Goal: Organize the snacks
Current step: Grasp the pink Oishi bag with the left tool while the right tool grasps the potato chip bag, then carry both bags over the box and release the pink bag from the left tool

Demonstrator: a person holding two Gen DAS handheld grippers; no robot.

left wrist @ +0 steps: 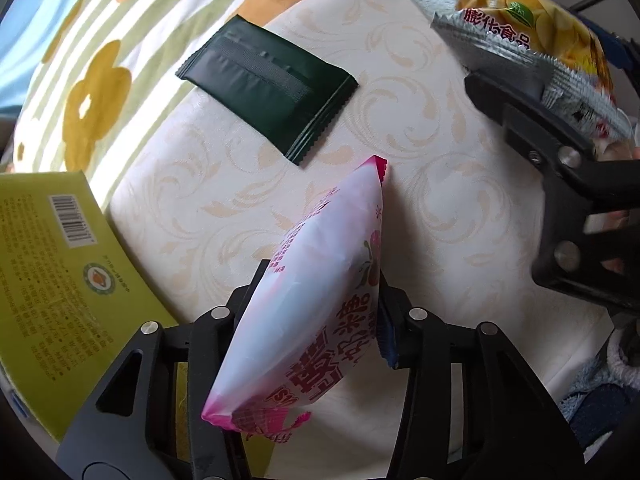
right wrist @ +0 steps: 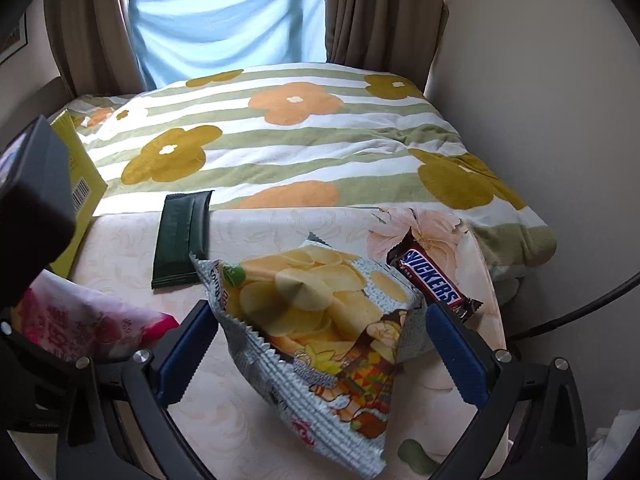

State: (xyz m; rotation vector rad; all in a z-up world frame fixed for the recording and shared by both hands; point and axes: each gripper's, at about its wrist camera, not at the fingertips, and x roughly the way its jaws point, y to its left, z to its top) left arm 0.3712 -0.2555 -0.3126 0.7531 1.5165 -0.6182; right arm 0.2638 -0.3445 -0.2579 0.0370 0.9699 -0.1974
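My left gripper is shut on a pink and white snack bag and holds it above the cream patterned bed surface. The bag also shows in the right wrist view. My right gripper is shut on a potato chip bag, also lifted; it shows in the left wrist view at the upper right. A dark green packet lies flat on the cream surface ahead; it shows in the right wrist view too. A Snickers bar lies at the right.
A yellow-green box stands at the left edge, also in the right wrist view. A flower-patterned striped blanket covers the bed beyond. Curtains and a blue cloth hang behind it. A wall is at the right.
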